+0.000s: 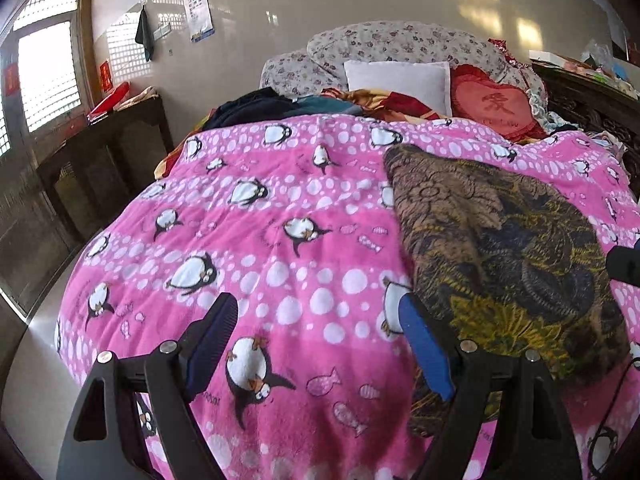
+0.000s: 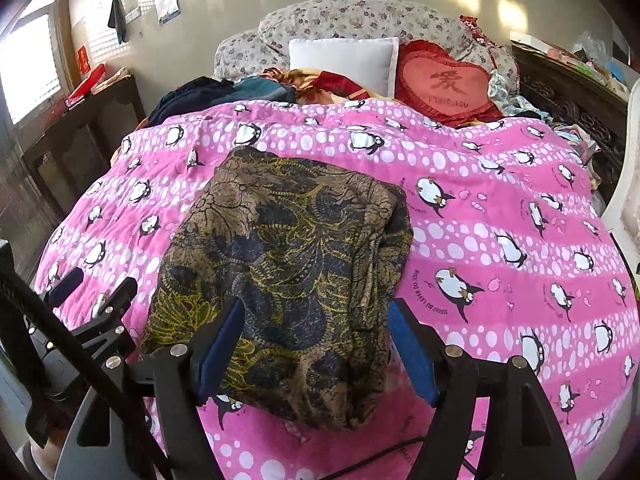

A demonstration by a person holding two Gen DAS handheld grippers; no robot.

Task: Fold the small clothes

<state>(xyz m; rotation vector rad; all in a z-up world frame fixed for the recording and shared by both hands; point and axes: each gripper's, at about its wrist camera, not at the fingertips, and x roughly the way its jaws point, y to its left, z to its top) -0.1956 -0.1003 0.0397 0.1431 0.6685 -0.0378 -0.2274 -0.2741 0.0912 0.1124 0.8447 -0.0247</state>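
Note:
A brown, dark blue and yellow patterned garment (image 2: 296,256) lies folded into a rough rectangle on the pink penguin blanket (image 2: 500,208). In the left wrist view the garment (image 1: 500,240) lies to the right. My left gripper (image 1: 320,320) is open and empty, above the blanket just left of the garment's near edge. It also shows in the right wrist view (image 2: 96,288). My right gripper (image 2: 316,328) is open and empty, its fingers standing either side of the garment's near end. Part of it shows at the right edge of the left wrist view (image 1: 624,264).
Pillows and a red heart cushion (image 2: 444,80) lie at the bed's head, with dark clothes (image 2: 192,92) piled nearby. A dark wooden cabinet (image 1: 104,152) stands left of the bed, and a carved dark cabinet (image 2: 568,96) stands to its right. A black cable (image 2: 80,360) crosses the near left.

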